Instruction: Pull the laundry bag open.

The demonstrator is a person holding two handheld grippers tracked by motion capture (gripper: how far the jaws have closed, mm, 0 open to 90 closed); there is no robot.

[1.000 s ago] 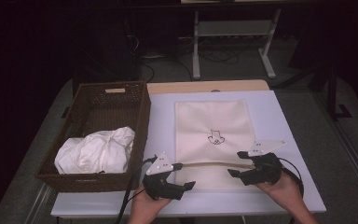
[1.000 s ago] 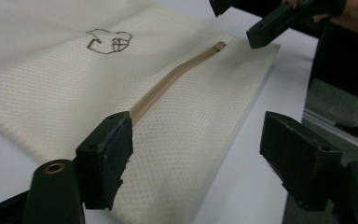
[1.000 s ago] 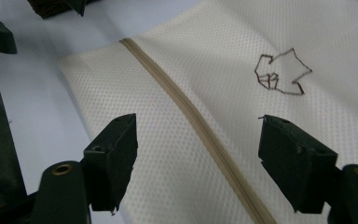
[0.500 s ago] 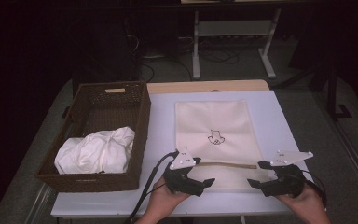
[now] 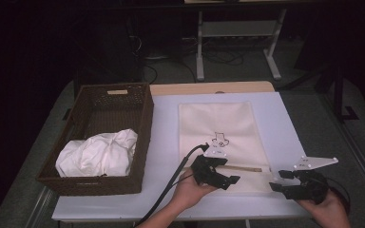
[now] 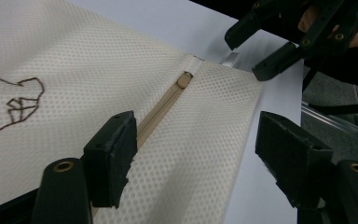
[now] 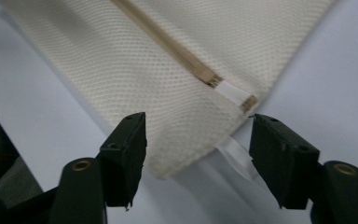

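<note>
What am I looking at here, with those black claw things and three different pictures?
No robot here: a person holds a hand tool with two black jaws in each hand. The high view looks down on the table from above. There the left gripper and the right gripper sit near the table's front edge. The other two pictures come from small cameras riding on each tool, looking along its own jaws.

On the table lies a flat cream mesh bag with a small stitched drawing and a tan zipper near its front edge. To the left stands a dark wicker basket with crumpled white cloth inside.

Nothing is held: both pairs of jaws stand open, though they have just been closing a little. The left ones straddle the zipper, the right ones the bag's corner.
</note>
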